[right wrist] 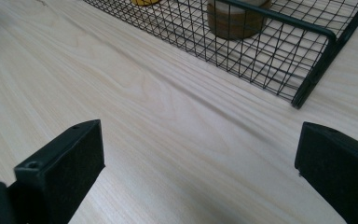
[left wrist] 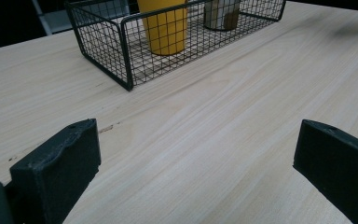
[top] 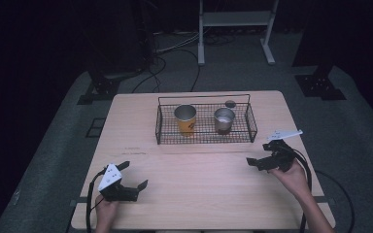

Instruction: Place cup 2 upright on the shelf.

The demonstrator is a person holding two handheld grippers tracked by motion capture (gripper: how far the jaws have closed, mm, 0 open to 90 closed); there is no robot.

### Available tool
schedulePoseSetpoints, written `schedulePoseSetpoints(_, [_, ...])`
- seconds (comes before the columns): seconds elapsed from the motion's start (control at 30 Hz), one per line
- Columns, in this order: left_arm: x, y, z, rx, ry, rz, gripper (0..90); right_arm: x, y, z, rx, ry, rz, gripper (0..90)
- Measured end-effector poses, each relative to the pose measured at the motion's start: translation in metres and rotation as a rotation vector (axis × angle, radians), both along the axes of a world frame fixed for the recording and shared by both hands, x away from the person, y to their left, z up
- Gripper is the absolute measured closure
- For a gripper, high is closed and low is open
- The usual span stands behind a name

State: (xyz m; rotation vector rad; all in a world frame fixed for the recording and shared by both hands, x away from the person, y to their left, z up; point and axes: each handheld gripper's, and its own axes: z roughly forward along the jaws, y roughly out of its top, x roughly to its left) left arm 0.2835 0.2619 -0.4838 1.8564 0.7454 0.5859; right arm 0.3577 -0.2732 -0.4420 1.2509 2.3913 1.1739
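- Left gripper (top: 132,175), black with a white three-cornered plate on top, sits low over the near-left part of the pale wooden table (top: 199,184); jaws spread wide, nothing between them.
- Right gripper (top: 260,161), same build, hovers near the table's right edge; jaws likewise wide apart and empty, as the right gripper view confirms.
- Black wire-mesh basket (top: 160,128) stands across the far middle of the table, long axis running left to right, well apart from both grippers.
- Inside the basket: a yellow upright cup (top: 185,120) toward the left, a short silver metal cup (top: 224,120) toward the right, the two apart from each other.
- From the left gripper, the yellow cup lies ahead and to the right; in the left gripper view it stands just behind the basket's near corner.
- From the right gripper, the metal cup lies ahead and to the left, with the basket's right end wall between.
- Judgement: the right gripper is nearer to the basket; each cup is best suited to the gripper on its own side, approached from above over the wire rim.
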Motion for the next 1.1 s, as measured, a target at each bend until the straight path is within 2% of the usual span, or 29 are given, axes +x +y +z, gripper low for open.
schedulePoseSetpoints(0.63, [0.0,0.0,0.0,-0.002,0.001,0.002,0.0,-0.024,-0.017,-0.021,0.045,0.006,-0.032,0.8])
schedulePoseSetpoints(0.73, [0.0,0.0,0.0,-0.001,0.002,0.002,0.0,-0.031,-0.019,-0.022,0.051,-0.019,-0.027,8.4])
schedulePoseSetpoints(0.87, [0.0,0.0,0.0,0.001,0.002,0.002,0.0,-0.036,-0.021,-0.023,0.06,-0.044,-0.033,8.3])
schedulePoseSetpoints(1.1, [0.0,0.0,0.0,0.002,0.001,0.001,0.0,-0.047,-0.022,-0.024,0.057,-0.046,-0.039,8.3])
